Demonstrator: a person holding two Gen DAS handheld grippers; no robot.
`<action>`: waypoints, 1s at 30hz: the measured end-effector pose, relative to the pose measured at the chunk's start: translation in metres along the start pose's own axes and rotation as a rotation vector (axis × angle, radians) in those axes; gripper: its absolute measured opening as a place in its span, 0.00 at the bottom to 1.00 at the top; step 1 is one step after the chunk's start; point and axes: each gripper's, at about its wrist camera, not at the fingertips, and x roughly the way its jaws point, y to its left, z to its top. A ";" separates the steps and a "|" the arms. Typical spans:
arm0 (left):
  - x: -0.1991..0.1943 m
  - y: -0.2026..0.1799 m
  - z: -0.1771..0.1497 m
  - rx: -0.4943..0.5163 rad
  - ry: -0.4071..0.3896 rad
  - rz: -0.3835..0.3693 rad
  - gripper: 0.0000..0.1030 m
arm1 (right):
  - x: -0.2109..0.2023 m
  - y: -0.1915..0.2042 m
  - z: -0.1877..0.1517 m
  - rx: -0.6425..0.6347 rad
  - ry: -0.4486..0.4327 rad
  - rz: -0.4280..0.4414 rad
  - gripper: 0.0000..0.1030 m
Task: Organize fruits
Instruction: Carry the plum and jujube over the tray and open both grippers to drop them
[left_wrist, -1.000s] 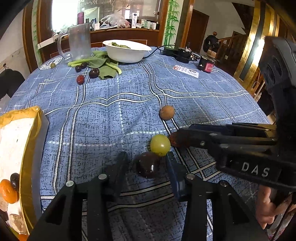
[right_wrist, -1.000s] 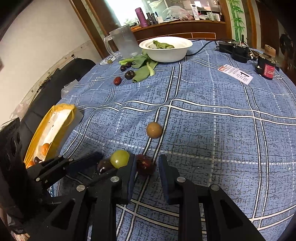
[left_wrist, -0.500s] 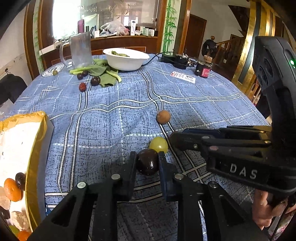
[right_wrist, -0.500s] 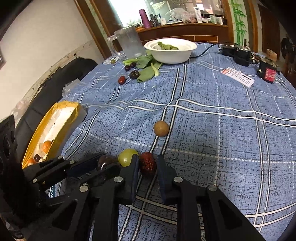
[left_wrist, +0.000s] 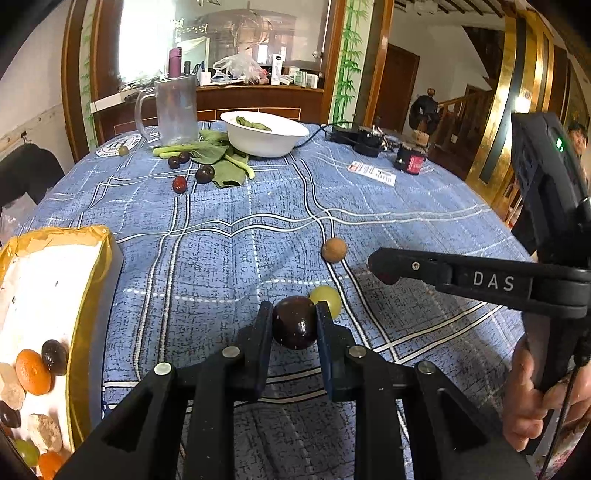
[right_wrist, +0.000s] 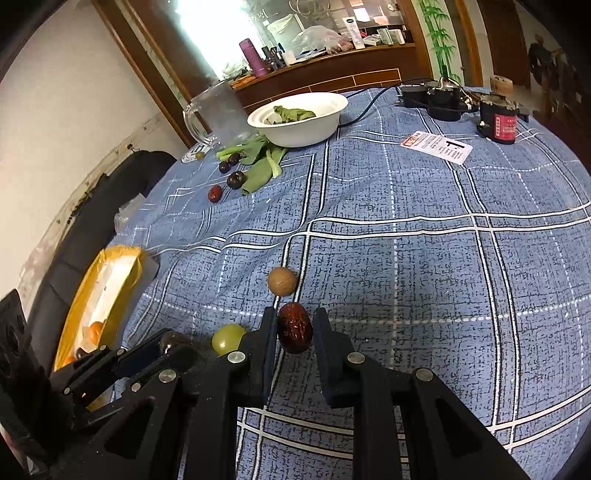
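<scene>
Mid tablecloth (right_wrist: 424, 258) lies bare btwn near fruit and far clutter. Brown round fruit (right_wrist: 282, 281) sits just ahead of both grippers, green grape (left_wrist: 327, 300) between them. Tray (left_wrist: 88, 295) blocks left edge; bowl (left_wrist: 264, 133), jug (left_wrist: 175, 110), greens (right_wrist: 258, 162) crowd far side.

The cloth over the round table (left_wrist: 406, 206) is mottled blue, crossed by a grid of paired white lines. The glossy round plum (left_wrist: 294, 322) is dark maroon, nearly black; the smooth round grape (left_wrist: 328, 298) beside it is pale yellow-green. The wrinkled oval date (right_wrist: 294, 326) is deep red-brown, and the rough little round longan (right_wrist: 282, 281) is tan. Both tools, left (left_wrist: 291, 325) and right (right_wrist: 294, 332), are matt black. The shallow rectangular box (left_wrist: 92, 266) is white inside with a yellow rim, holding orange and dark fruit. The round plastic bowl (right_wrist: 299, 129) is white, and the leafy vegetables (left_wrist: 221, 162) next to it are green.
</scene>
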 end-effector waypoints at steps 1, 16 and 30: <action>-0.002 0.001 0.000 -0.007 -0.005 0.002 0.21 | -0.001 -0.001 0.001 0.012 -0.001 0.019 0.20; -0.118 0.049 -0.036 -0.134 -0.089 0.103 0.21 | -0.015 0.022 -0.012 0.093 0.022 0.261 0.21; -0.160 0.161 -0.088 -0.383 -0.056 0.257 0.21 | 0.011 0.192 -0.048 -0.169 0.136 0.287 0.21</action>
